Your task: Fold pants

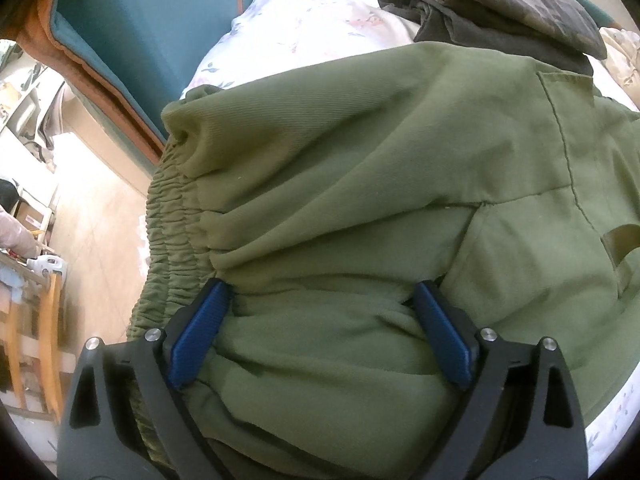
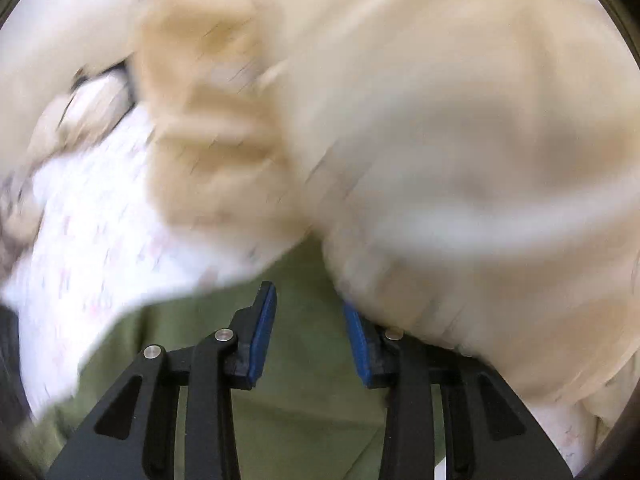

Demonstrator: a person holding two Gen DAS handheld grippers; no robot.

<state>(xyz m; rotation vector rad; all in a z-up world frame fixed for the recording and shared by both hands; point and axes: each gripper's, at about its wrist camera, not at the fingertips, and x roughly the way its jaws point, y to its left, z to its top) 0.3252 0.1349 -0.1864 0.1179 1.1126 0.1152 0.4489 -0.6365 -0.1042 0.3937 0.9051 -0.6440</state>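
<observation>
Olive green pants (image 1: 360, 184) lie on a white floral bedsheet (image 1: 320, 20), the elastic waistband (image 1: 172, 216) at the left near the bed edge. My left gripper (image 1: 320, 292) is open, its blue pads pressed into the bunched cloth just right of the waistband, with a thick fold of fabric between the jaws. In the blurred right wrist view, my right gripper (image 2: 308, 304) is open over green pants cloth (image 2: 304, 380), with no cloth pinched between its pads. A cream garment (image 2: 460, 140) touches its right finger.
A pile of camouflage and dark clothes (image 1: 500, 8) lies on the bed beyond the pants. A teal and orange headboard or cushion (image 1: 132, 40) stands at the left. Tiled floor (image 1: 92, 220) and wooden furniture (image 1: 36, 320) lie below the bed edge. The floral sheet (image 2: 100, 240) also shows at the right gripper's left.
</observation>
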